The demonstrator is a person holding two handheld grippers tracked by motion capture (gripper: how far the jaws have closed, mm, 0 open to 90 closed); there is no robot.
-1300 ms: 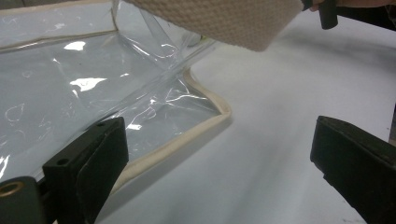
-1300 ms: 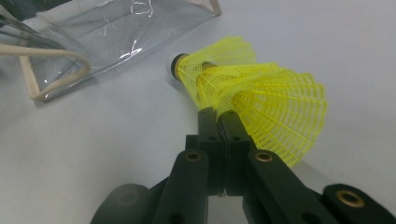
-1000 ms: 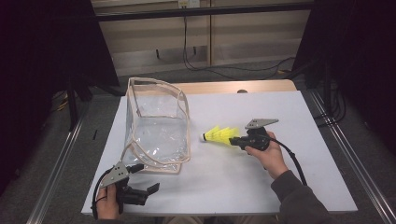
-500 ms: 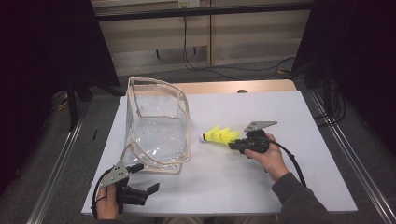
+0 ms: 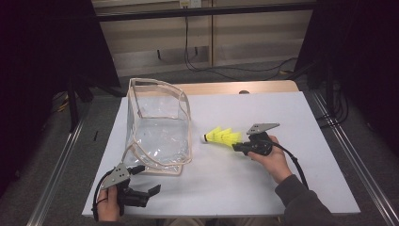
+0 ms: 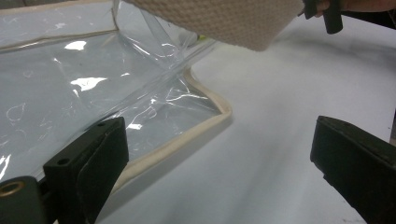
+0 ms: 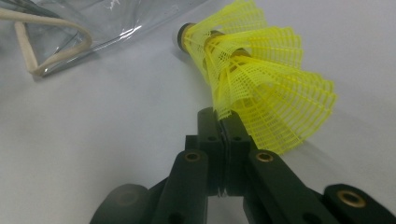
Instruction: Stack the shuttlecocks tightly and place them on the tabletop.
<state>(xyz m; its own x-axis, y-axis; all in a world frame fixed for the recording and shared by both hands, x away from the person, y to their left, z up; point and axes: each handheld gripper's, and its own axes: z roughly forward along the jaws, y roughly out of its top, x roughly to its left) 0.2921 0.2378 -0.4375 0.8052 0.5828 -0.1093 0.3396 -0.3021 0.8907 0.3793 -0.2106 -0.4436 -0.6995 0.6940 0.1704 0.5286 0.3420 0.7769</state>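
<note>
With the right tongs (image 7: 223, 122) pinched on just the skirt edge of the yellow shuttlecock stack (image 5: 223, 136) near the worktop's (image 5: 263, 188) middle, the mesh could slip free on lifting, while the left tongs (image 6: 219, 154) gape wide and empty by the clear bag's (image 5: 157, 129) near corner.

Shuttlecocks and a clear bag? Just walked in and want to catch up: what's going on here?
A person at a white table works a gripper in each hand. The right gripper has its fingers pinched shut on the skirt edge of a stack of yellow shuttlecocks, held just right of the clear bag. The left gripper waits open near the bag's front corner, holding nothing.
</note>
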